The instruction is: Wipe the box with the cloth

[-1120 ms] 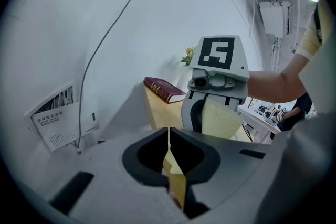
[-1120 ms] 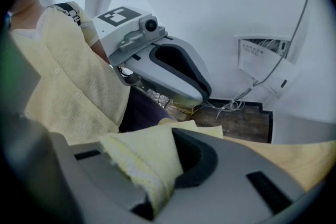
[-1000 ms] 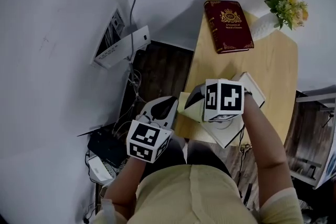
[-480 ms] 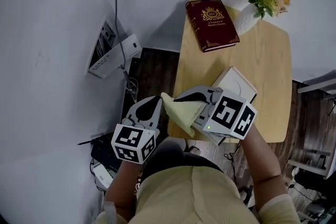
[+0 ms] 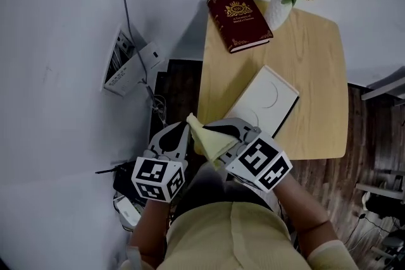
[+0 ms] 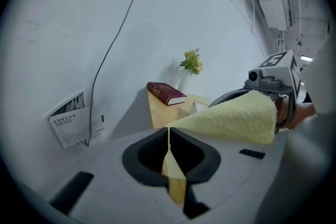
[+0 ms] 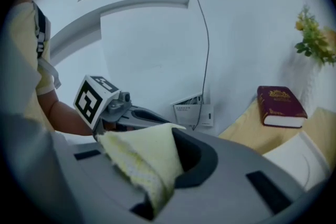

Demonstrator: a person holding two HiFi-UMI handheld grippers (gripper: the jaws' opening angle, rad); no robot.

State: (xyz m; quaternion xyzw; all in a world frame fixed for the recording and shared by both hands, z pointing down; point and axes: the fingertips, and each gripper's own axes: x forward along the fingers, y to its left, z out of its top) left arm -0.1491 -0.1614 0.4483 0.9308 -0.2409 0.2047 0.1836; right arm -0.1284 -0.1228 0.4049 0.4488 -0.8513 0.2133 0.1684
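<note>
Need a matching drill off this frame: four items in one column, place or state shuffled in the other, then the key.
Items
1. cloth
2. box
3. book
4. vase

Place or state
A. stands at the far edge of the table, holding flowers
B. white, lies flat on the table, nothing touching it
C. yellow, clamped in the jaws of both the left gripper and the right gripper
D. dark red, closed, at the table's far left corner

Pairs: 1-C, 2-B, 3-D, 4-A

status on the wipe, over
Left gripper and right gripper both shut on cloth, off the table edge. Box untouched. Nothing in the way.
</note>
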